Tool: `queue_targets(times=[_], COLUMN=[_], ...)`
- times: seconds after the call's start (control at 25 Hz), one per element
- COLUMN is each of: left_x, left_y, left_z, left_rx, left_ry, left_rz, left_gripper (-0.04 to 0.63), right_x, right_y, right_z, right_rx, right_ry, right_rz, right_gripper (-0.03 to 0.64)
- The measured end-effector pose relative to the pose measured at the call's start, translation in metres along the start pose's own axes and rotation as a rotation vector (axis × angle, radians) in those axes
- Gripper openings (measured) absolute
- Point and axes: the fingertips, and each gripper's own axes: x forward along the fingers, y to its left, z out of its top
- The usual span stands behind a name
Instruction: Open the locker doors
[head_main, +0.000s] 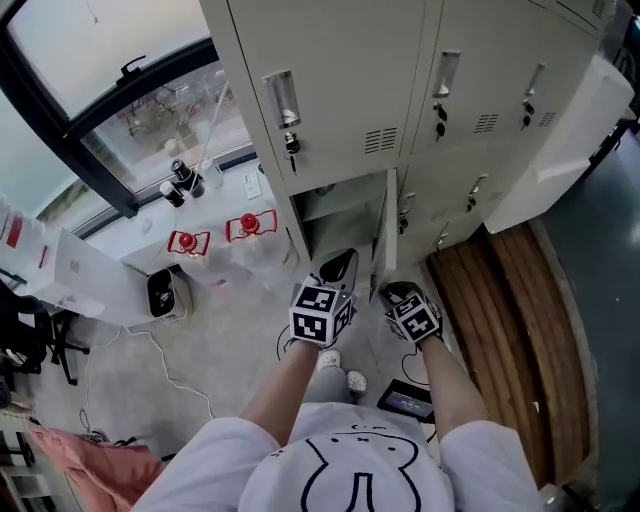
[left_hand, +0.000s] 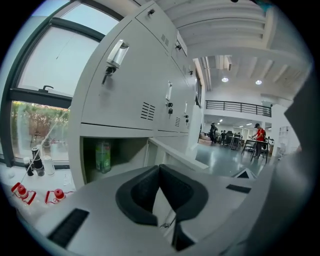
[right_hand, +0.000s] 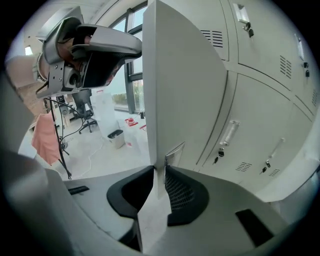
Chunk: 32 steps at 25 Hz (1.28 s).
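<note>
A bank of beige lockers (head_main: 340, 90) stands in front of me. One lower door (head_main: 389, 235) stands swung out, edge-on to the head view, and its compartment (head_main: 335, 215) is open. In the right gripper view that door (right_hand: 180, 90) runs between the jaws, and my right gripper (right_hand: 160, 170) is shut on its edge just below the recessed handle. The right gripper (head_main: 400, 293) sits at the door's lower edge. My left gripper (head_main: 340, 262) hangs in front of the open compartment, shut (left_hand: 160, 167) and holding nothing. A green bottle (left_hand: 103, 156) stands inside the compartment.
The other locker doors (head_main: 447, 75) are closed, with keys in their locks. On the floor lie red items (head_main: 250, 225), a black bin (head_main: 167, 292), a cable and a tablet (head_main: 405, 402). Wooden planks (head_main: 500, 300) lie at the right. A large window (head_main: 120, 90) is at the left.
</note>
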Motion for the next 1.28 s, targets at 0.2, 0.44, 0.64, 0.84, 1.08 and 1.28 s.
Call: queue_targets(times=[0.2, 0.44, 0.64, 0.84, 1.08, 1.28], left_x=[0.008, 0.008, 0.002, 0.0, -0.002, -0.006], left_y=[-0.025, -0.034, -0.031, -0.026, -0.019, -0.012], left_z=[0.006, 0.007, 0.002, 0.005, 0.02, 0.048], left_rx=[0.034, 0.057, 0.08, 0.086, 0.095, 0.106], left_ry=[-0.001, 0.005, 0.022, 0.019, 0.006, -0.044], left_rz=[-0.052, -0.07, -0.067, -0.068, -0.067, -0.062], left_gripper=[0.008, 0.008, 0.008, 0.008, 0.008, 0.008], right_x=[-0.024, -0.043, -0.049, -0.061, -0.078, -0.097], right_y=[-0.029, -0.064, -0.08, -0.101, -0.095, -0.085], right_z=[-0.024, -0.044, -0.052, -0.059, -0.038, -0.008], right_rx=[0.055, 0.143, 0.198, 0.261, 0.272, 0.231], right_ry=[0.041, 0.069, 0.057, 0.06, 0.03, 0.052], right_rz=[-0.082, -0.215, -0.311, -0.416, -0.366, -0.324], right_gripper=[0.046, 0.041, 0.041, 0.008, 0.008, 0.008])
